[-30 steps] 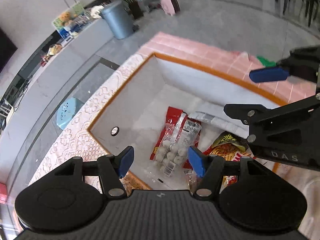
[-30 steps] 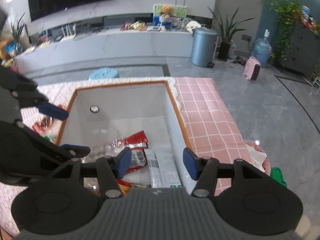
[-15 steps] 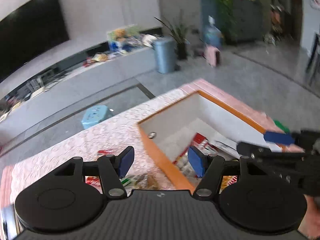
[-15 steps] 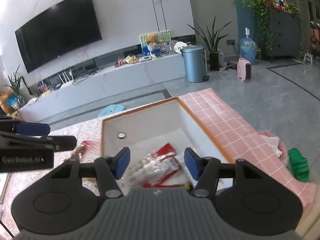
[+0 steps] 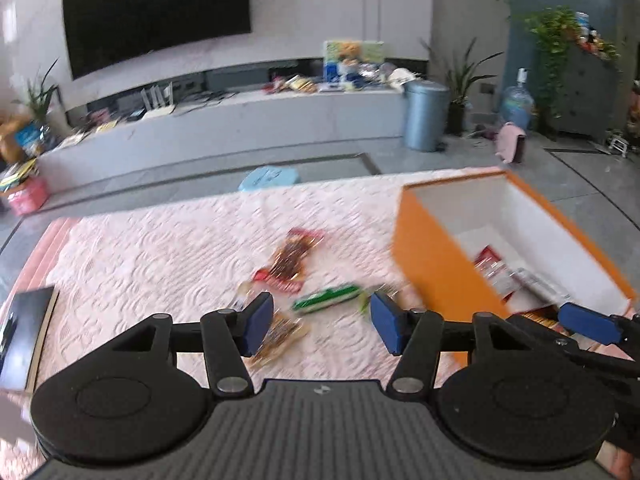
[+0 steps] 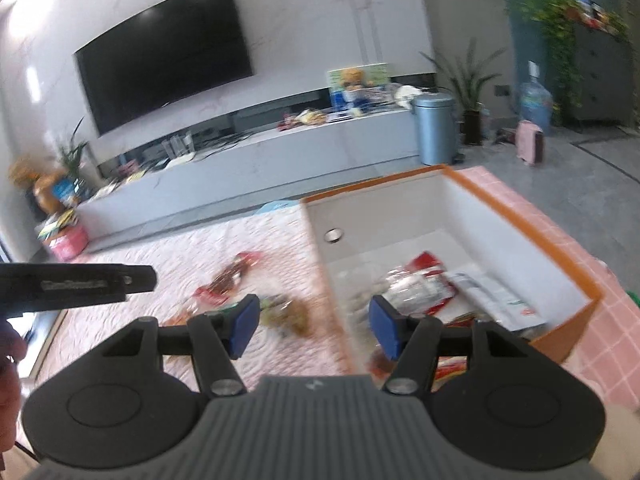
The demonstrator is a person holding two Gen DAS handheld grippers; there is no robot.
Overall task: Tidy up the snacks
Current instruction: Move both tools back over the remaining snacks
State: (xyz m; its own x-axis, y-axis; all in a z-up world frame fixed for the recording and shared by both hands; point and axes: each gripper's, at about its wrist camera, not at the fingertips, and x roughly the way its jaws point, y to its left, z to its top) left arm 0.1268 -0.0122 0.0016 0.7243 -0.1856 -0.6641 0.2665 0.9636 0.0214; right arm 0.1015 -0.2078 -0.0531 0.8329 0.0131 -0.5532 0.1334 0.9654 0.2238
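Note:
An orange box with white inside point(image 5: 432, 264) point(image 6: 520, 224) stands on the pink lace cloth and holds several snack packets point(image 6: 416, 284). Loose snacks lie left of it: a red-brown packet point(image 5: 292, 260) point(image 6: 230, 276), a green stick packet point(image 5: 326, 298), and a brownish packet point(image 5: 278, 338) point(image 6: 286, 312). My left gripper point(image 5: 320, 322) is open and empty above the loose snacks. My right gripper point(image 6: 312, 322) is open and empty over the box's left wall. The right gripper's fingertip point(image 5: 588, 326) shows at the left view's right edge.
A dark flat object point(image 5: 24, 332) lies at the cloth's left edge. A blue stool point(image 5: 270, 178) stands behind the table. A TV bench, grey bin point(image 5: 426, 116) and plants stand further back. Pink checked cloth point(image 6: 616, 320) lies right of the box.
Both grippers have pulled up and swung left, away from the inside of the box. The left one now looks over the loose snacks on the cloth. Both stay open and empty.

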